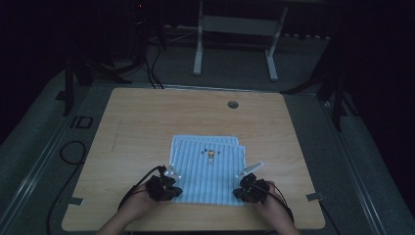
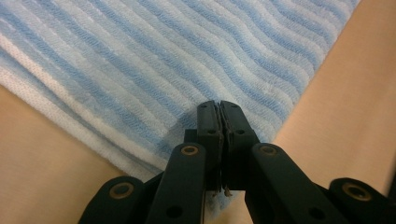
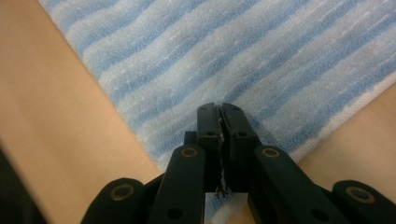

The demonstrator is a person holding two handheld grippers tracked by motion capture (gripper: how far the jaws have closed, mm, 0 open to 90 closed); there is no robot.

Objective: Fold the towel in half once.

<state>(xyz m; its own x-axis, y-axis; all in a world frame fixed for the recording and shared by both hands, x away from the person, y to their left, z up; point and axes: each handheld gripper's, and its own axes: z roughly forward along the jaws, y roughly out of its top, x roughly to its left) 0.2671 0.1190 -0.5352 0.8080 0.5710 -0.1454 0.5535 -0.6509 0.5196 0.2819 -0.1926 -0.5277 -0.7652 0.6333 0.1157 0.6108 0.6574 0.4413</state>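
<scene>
A blue and white striped towel (image 1: 208,169) is lying flat on the wooden table (image 1: 137,127), near the person's edge, and it is looking folded, with a second layer showing along its far side. A small picture (image 1: 211,156) is sitting in the middle of the towel. The left gripper (image 1: 169,182) is pinching the near left corner of the towel; in the left gripper view its jaws are pressing together with the cloth (image 2: 154,65) between them. The right gripper (image 1: 247,182) is pinching the near right corner, its jaws closing tightly on the cloth (image 3: 243,60). Both hands are resting low, at the table edge.
</scene>
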